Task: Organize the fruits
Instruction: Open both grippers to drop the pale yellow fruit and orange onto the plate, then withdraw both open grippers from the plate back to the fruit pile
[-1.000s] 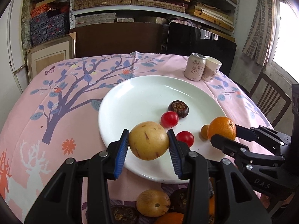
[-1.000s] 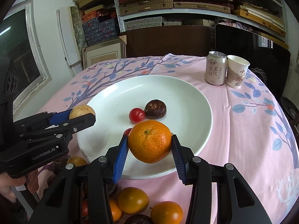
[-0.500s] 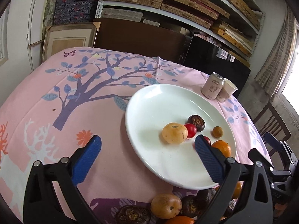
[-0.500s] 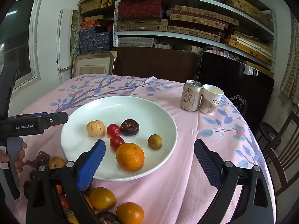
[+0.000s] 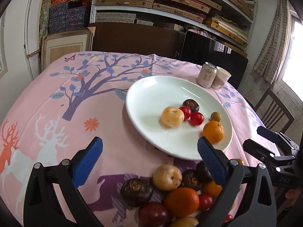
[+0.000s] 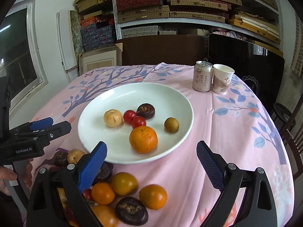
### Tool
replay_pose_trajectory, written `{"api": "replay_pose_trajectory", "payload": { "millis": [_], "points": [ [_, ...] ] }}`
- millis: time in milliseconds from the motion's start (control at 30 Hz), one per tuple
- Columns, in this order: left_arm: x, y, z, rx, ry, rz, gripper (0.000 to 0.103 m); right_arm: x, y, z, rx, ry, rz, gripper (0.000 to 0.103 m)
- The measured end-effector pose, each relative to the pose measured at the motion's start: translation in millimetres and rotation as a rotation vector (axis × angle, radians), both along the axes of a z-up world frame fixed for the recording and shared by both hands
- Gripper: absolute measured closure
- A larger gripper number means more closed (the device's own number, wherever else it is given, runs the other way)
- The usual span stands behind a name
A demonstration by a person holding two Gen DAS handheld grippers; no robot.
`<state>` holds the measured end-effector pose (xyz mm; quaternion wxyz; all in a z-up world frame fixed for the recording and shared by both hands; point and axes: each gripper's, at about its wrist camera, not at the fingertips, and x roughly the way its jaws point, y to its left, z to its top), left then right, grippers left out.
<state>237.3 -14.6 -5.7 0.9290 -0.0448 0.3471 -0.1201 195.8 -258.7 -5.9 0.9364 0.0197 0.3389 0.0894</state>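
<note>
A white plate [image 5: 151, 94] [image 6: 117, 98] holds a tan round fruit [image 5: 172, 116] [image 6: 113, 117], two cherry tomatoes [image 5: 197, 118] [image 6: 138, 122], a dark brown fruit [image 5: 191, 105] [image 6: 145, 111], a small brown fruit [image 5: 215, 116] [image 6: 171, 124] and an orange [image 5: 213, 131] [image 6: 143, 139]. A pile of loose fruit [image 5: 176, 193] [image 6: 125, 194] lies on the cloth in front of the plate. My left gripper [image 5: 149, 160] is open and empty above the pile. My right gripper [image 6: 151, 162] is open and empty near the plate's front rim.
A drink can [image 5: 206, 74] [image 6: 202, 75] and a paper cup [image 5: 221, 77] [image 6: 222, 78] stand beyond the plate on the pink tablecloth [image 5: 56, 113]. A wooden chair [image 5: 274, 109] is at the right. Shelves of boxes line the back wall.
Both grippers opened, leaving the tan fruit and the orange on the plate, then pulled back toward the near edge and rose slightly.
</note>
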Motion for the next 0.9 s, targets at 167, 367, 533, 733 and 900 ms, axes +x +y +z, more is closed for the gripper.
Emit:
{"api": "replay_pose_trajectory", "payload": {
  "millis": [167,367,533,733,900],
  "points": [
    [-49,18,19,-0.038,-0.066,0.008,0.005,-50,25,0,-0.013,-0.005,0.077,0.007],
    [-98,24,22,-0.007,-0.081,0.016,0.005,-107,52,-10,-0.025,0.015,0.13,0.007],
    [-120,25,18,-0.009,-0.085,0.028,0.005,-126,68,-26,0.0,0.082,0.169,0.007],
    [-134,22,9,0.068,-0.095,0.002,0.005,-116,74,-45,-0.028,0.17,0.142,0.007],
    [-142,18,-4,0.123,-0.078,-0.041,0.005,-106,75,-54,-0.088,0.21,0.09,0.007]
  ]
}}
